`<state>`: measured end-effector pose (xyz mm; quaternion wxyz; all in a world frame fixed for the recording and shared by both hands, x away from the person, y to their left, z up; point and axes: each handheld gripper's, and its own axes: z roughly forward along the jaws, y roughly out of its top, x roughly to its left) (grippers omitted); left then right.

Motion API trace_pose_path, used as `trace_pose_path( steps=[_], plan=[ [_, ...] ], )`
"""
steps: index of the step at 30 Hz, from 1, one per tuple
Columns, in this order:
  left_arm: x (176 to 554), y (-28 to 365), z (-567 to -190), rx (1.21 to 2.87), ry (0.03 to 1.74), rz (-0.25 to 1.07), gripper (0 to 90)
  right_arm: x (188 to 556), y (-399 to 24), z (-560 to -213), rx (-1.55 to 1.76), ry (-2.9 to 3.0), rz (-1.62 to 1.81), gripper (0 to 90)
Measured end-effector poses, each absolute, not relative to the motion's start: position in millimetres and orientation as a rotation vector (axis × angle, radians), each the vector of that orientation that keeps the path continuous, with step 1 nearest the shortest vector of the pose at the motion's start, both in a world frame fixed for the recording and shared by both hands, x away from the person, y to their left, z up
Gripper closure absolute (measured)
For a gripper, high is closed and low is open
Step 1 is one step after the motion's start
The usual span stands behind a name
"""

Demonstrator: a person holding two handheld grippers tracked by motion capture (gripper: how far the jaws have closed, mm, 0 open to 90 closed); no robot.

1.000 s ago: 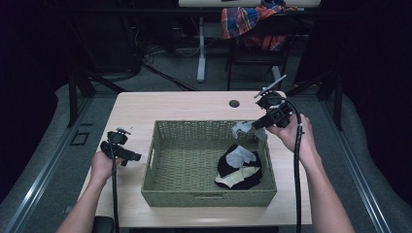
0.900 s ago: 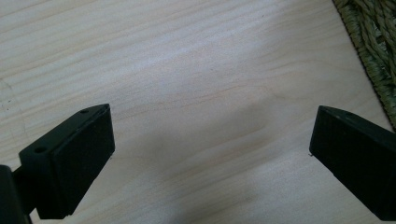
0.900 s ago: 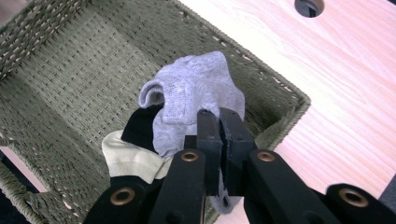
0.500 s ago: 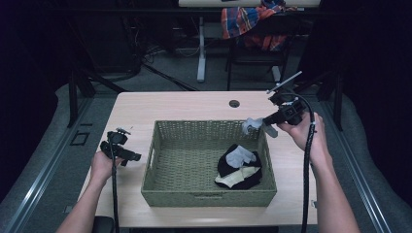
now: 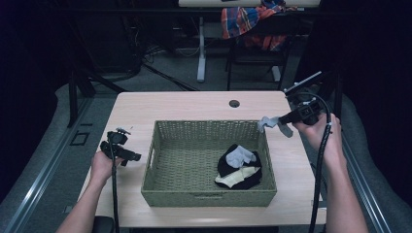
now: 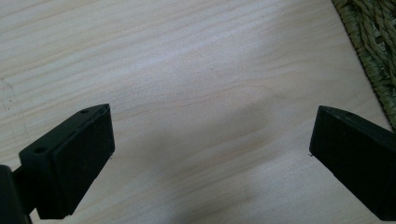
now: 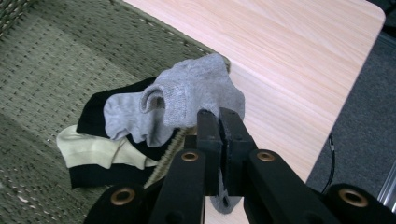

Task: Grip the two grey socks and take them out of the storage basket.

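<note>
My right tongs [image 7: 219, 116] are closed tight on a grey sock [image 7: 196, 95], held just outside the basket's [image 5: 209, 196] right rim so it hangs free of the pile. My left tongs [image 6: 210, 154] wait wide open and hold nothing, left of the basket, over the desk [image 6: 187, 70].

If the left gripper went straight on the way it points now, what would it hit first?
Most likely the bare table top: the left gripper, jaws open, looks down at wood, with the woven basket off to one side.

A dim lab or studio workroom, set up for recording.

A pale wood counter [image 5: 194, 109] stands on grey carpet; at twelve o'clock, cables [image 5: 160, 73] trail past black stands [image 5: 77, 82], a white post [image 5: 201, 48], and a chair draped with plaid cloth [image 5: 250, 19].
</note>
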<state>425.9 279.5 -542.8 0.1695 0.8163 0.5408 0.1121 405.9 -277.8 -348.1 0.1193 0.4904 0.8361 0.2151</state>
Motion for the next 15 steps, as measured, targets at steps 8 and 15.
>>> trace_pose_path(
  steps=[8,15],
  plan=[
    [426.1,279.7,-542.8,2.326,1.535,0.314,0.1,408.8,-298.1,-354.1,1.510,2.396,0.624,88.1],
    [425.9,279.4,-543.0,2.318,1.535,0.318,0.1,414.5,-313.3,-365.3,1.566,2.378,0.562,88.1]
  ],
)
